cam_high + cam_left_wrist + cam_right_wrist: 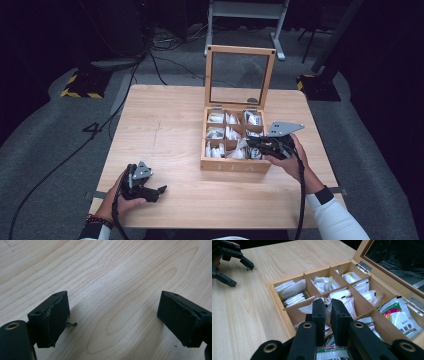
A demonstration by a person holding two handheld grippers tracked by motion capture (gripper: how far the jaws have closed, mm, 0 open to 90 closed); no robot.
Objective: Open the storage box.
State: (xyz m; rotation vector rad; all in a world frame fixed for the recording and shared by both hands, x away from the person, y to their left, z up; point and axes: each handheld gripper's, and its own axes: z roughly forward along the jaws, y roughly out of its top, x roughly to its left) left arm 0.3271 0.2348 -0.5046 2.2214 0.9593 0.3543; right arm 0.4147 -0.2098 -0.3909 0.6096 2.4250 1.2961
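Over the wooden tea box (235,165), right hand-held gripper (327,305) clamped on a white sachet (308,309), left hand-held gripper (113,315) wide apart, empty

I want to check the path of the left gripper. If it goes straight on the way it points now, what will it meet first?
Probably the bare wooden table. The left gripper has open jaws with nothing between them and tilts down toward the tabletop, with no object ahead. How close it is cannot be judged.

place: lab or recording studio | signs: black curtains all round, grey carpet (45,150), cables (165,42) on floor far left, hazard-striped stand feet (80,92), lone desk (165,135)
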